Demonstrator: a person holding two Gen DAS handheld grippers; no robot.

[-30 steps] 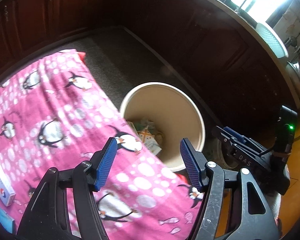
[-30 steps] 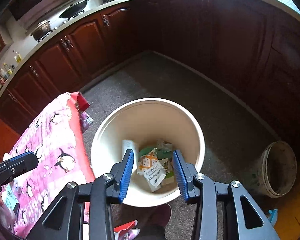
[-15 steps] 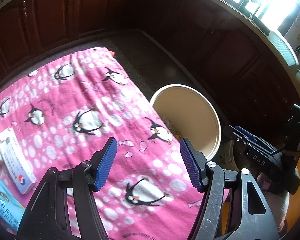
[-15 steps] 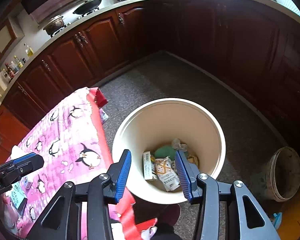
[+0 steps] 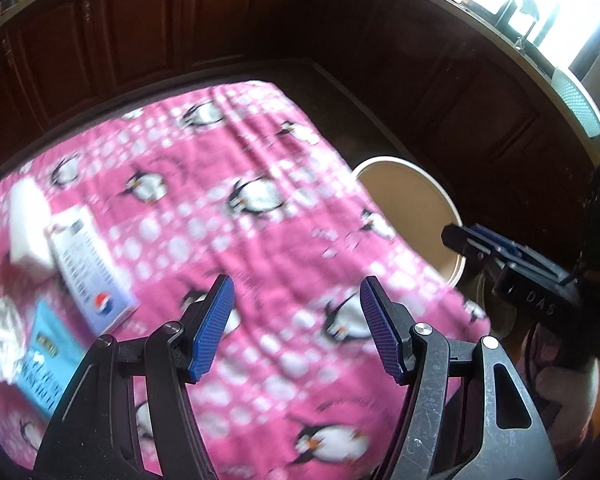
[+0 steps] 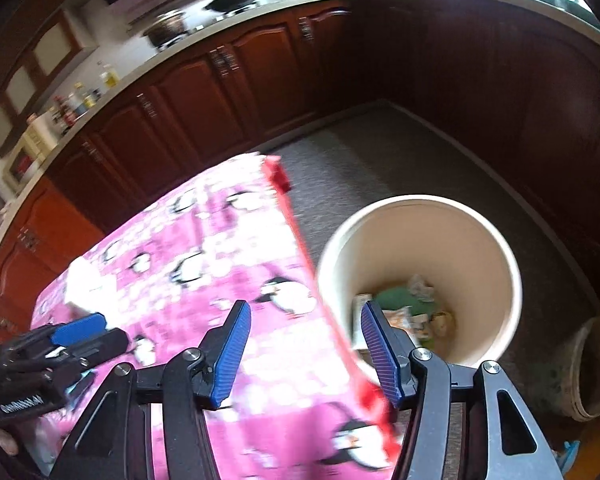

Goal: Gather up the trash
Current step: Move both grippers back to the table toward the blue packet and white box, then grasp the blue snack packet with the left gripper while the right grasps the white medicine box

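My left gripper (image 5: 296, 320) spread wide, holding nothing, above pink penguin tablecloth (image 5: 260, 248). My right gripper (image 6: 304, 352) also wide, bare, over cloth's right edge. White box (image 5: 88, 268), blue packet (image 5: 48, 368), crumpled tissue (image 5: 0, 340) near cloth's left edge. Cream bin (image 6: 496, 248) on floor beside right edge, trash inside (image 6: 404, 312).

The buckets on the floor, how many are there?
2. The big cream bin stands right beside the pink table and holds trash. A smaller dirty bucket sits to its right, at the picture's edge. Others may be hidden.
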